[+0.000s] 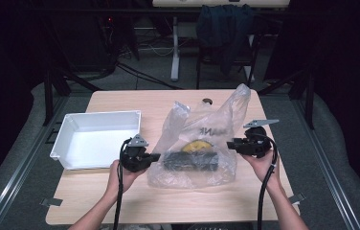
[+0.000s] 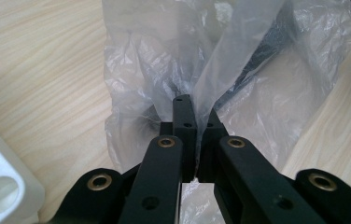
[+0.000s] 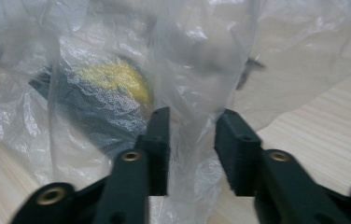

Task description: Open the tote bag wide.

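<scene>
Room: dark surround, vignetted corners in the high view.
Table (image 1: 120, 191): evenly lit from above, faint shadows.
Plastic bag (image 1: 202, 139): pale glare on creases.
Right gripper view: soft, blurred.
Left gripper view: sharper, bright.

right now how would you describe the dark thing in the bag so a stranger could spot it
On the wooden table, right of the white bin, lies a clear plastic bag. Inside it, low down, lies a black cylinder-like object with a yellow patch on top, the bag's one dark item.
</scene>
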Tool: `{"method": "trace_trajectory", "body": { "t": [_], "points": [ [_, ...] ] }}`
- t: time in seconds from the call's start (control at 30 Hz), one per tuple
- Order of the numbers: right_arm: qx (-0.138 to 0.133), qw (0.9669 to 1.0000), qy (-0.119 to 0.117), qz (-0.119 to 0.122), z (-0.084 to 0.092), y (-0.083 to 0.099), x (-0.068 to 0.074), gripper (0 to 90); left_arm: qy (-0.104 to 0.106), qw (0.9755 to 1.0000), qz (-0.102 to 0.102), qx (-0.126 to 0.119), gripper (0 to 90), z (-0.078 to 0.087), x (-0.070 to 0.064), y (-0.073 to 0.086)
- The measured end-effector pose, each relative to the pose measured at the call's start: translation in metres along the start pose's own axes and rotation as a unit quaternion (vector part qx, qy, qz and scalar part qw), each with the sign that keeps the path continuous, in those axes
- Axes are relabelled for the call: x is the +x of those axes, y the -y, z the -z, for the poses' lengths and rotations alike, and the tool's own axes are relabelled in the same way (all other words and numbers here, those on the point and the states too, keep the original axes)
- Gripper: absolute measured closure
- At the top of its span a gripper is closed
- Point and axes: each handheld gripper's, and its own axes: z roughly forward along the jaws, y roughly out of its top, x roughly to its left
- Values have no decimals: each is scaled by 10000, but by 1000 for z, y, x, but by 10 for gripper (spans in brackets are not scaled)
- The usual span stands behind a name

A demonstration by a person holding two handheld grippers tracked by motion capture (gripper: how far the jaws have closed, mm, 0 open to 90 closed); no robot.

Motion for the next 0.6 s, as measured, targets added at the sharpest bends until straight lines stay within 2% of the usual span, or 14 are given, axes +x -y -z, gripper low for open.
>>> {"method": "trace_trajectory", "body": {
  "t": [0.03, 0.1, 0.23, 0.27, 0.33, 0.47, 0.5, 0.53, 0.57, 0.6],
  "points": [
    [0, 10000, 0, 0, 0, 0, 0, 743, 14, 10000, 10, 5, 900, 0, 0, 1],
    [51, 10000, -22, -6, -4, 3, 1, 873, 13, 10000, 6, 42, 900, 0, 1, 2],
    [86, 9999, -42, 59, -3, 4, 5, 897, 12, 9999, 122, 51, 900, -1, 3, 5],
    [95, 9999, -36, 80, -2, 4, 7, 899, 65, 9998, 190, 68, 900, -1, 3, 6],
    [7, 9999, -62, 136, 5, 7, 12, 900, 44, 9996, 270, 101, 900, -3, 5, 8],
    [35, 9998, -84, 171, 9, 12, 14, 900, 56, 9995, 267, 164, 892, -2, 7, 8],
    [99, 9997, -95, 203, 10, 15, 16, 900, -3, 9996, 222, 170, 794, -2, 6, 7],
    [99, 9997, -95, 203, 10, 15, 16, 900, -61, 9997, 142, 196, 794, 0, 5, 6],
    [159, 9996, -102, 214, 11, 16, 17, 900, -34, 9997, 104, 218, 751, 1, 3, 4],
    [165, 9996, -98, 222, 11, 18, 17, 900, -140, 9997, 33, 188, 705, 3, 1, 2]
  ]
}}
